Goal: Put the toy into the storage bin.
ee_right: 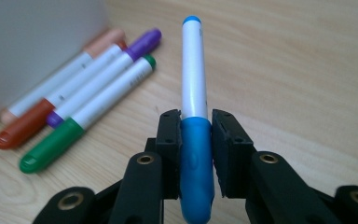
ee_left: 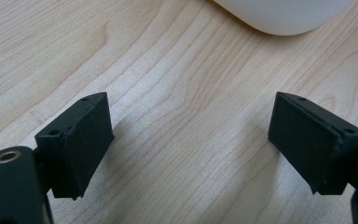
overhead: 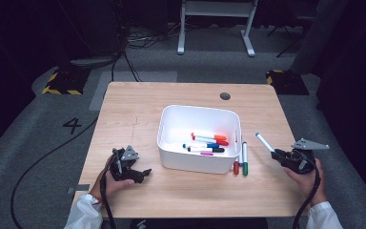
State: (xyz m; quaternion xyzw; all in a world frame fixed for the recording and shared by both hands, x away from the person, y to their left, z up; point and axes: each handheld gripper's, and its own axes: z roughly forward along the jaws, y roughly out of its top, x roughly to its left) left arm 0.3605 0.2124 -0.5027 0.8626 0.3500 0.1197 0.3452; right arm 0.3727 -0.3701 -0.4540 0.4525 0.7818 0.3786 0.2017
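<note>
Right gripper (ee_right: 196, 135) is clamping a blue marker (ee_right: 194, 84); four markers (overhead: 208, 142) are lying in the white bin (overhead: 171, 138), three markers (ee_right: 74, 107) waiting outside at its right, left gripper (ee_left: 191, 140) gaping idle.

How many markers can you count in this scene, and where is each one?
8: four lie in the white bin (orange, red, blue, black); three lie on the table beside it (brown, purple, green); the right gripper holds a blue-capped one. Others may be hidden.
</note>
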